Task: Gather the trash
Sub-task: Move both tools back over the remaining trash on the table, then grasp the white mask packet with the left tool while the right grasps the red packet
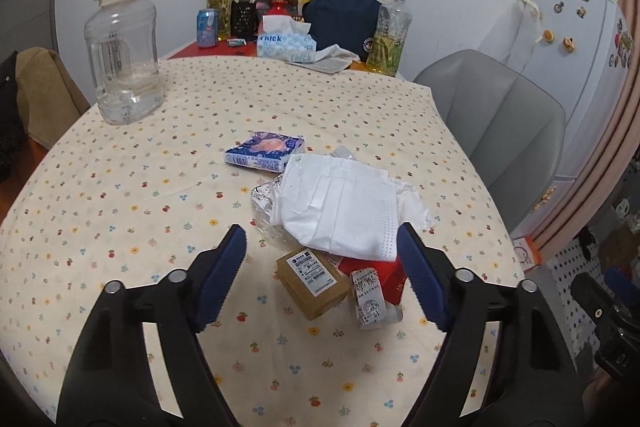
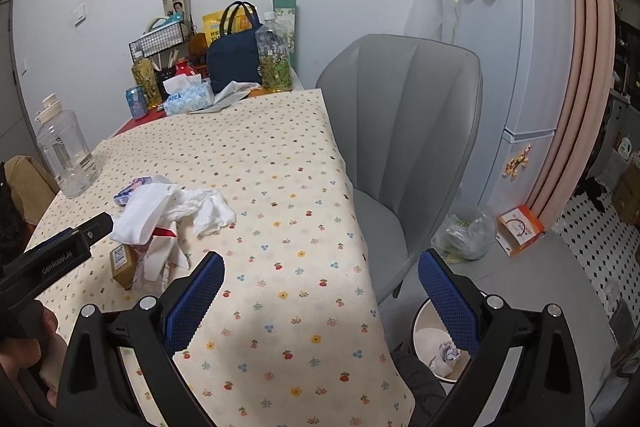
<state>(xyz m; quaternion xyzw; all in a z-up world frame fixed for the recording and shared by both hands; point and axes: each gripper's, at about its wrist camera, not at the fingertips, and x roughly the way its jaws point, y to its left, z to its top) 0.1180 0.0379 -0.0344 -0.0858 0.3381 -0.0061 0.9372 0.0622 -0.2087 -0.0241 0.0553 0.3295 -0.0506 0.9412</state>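
Our left gripper [image 1: 322,277] hangs over the trash pile on the worktop [image 1: 120,211], jaws apart and gripping nothing; the brown box [image 1: 314,277] and the small roll [image 1: 370,297] lie between the blue pads without touching them. At 12 o'clock from the box a white tissue [image 1: 340,205] covers clear wrapping, with a blue packet [image 1: 266,151] beyond it at 11 o'clock. Our right gripper [image 2: 320,307] also stands apart and empty above the worktop's edge. At its 5 o'clock the bin [image 2: 430,343] sits on the floor with crumpled paper inside.

Both grippers' fingers [image 1: 224,275] spread apart, empty
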